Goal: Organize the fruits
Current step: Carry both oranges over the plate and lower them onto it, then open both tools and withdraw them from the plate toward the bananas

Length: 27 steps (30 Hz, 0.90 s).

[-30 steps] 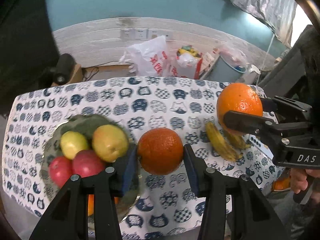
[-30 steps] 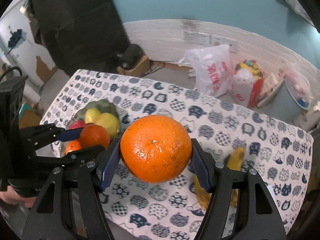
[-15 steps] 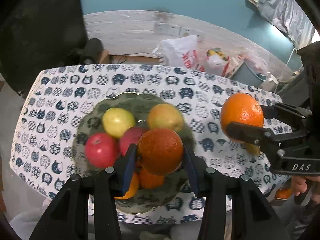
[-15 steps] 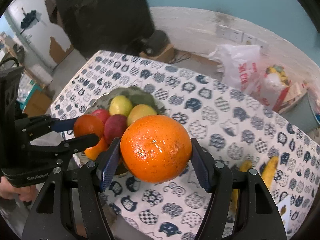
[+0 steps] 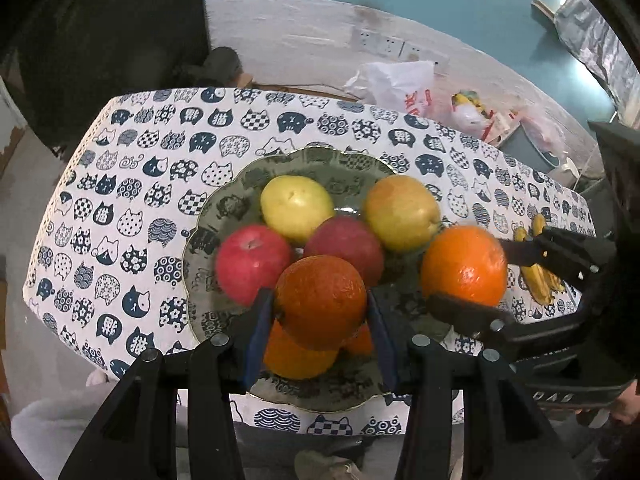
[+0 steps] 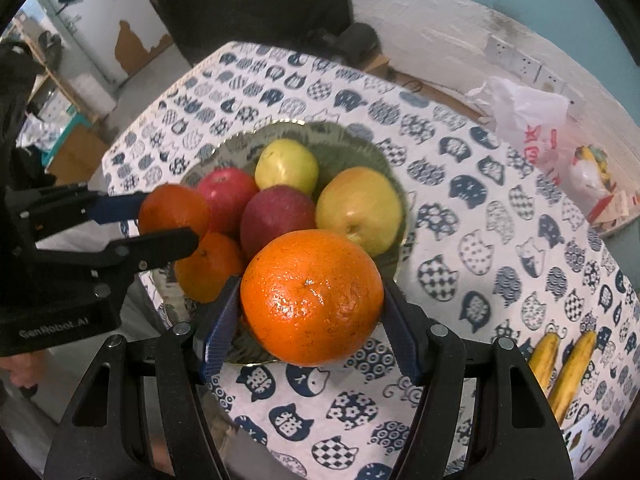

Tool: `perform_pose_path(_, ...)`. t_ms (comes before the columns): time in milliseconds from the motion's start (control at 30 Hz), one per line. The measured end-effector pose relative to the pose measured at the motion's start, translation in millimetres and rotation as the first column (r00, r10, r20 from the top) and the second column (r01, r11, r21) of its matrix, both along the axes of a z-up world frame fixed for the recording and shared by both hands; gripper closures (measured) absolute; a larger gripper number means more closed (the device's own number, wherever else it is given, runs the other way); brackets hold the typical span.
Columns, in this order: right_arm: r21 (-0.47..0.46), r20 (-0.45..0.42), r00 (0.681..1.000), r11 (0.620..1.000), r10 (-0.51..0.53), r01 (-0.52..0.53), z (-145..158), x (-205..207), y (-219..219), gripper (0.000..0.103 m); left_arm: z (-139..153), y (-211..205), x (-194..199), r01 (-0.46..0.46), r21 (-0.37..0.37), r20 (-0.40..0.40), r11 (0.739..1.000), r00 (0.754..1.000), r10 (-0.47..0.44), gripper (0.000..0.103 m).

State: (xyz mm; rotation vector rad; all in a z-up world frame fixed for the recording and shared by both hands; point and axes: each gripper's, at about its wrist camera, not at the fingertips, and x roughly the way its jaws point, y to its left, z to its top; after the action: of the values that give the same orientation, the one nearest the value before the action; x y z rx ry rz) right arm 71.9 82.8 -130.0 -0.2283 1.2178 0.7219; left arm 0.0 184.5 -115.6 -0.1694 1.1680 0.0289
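Note:
My left gripper [image 5: 320,312] is shut on a dark orange [image 5: 320,300] and hangs over the near side of the green plate [image 5: 224,200]. On the plate lie two yellowish apples [image 5: 296,208], two red apples [image 5: 254,264] and another orange [image 5: 296,356] right under the held one. My right gripper [image 6: 312,312] is shut on a bigger bright orange [image 6: 312,296], just above the plate's near right rim [image 6: 360,140]. In the right wrist view the left gripper [image 6: 172,216] and its orange [image 6: 174,208] show at the left.
Two bananas [image 6: 560,364] lie on the cat-print tablecloth [image 6: 480,240] to the right of the plate. White plastic bags [image 5: 400,84] sit on the floor behind the table, below wall sockets. A dark cabinet stands at the back left.
Both grippers have carried their oranges leftward and downward, from above the bare cloth and bananas to over the plate. Neither grip has altered.

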Motion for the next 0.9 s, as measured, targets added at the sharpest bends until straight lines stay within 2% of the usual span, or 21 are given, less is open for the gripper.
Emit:
perform_pose_path(367,-0.035,-0.036,0.999,0.999,0.023,-0.024,-27,-2,15,0.035,-26,6,6,-0.019,-0.025,-0.059,1.0,0.998,0.018,0.055)
perform_pose_path(533,-0.056,-0.049,0.998,0.998,0.028,-0.03,-40,-2,19,0.035,-27,5,10,-0.02,-0.025,-0.054,0.999,0.998,0.018,0.053)
perform_pose_path(600,-0.054,-0.047,0.998,0.998,0.031,-0.034,-41,-2,19,0.035,-28,5,10,-0.021,-0.018,-0.06,1.0,0.998,0.019,0.046)
perform_pose_path(900,-0.033,-0.045,0.999,0.999,0.005,-0.007,-33,3,12,0.034,-28,6,9,-0.032,-0.022,-0.062,0.999,0.998,0.03,0.044)
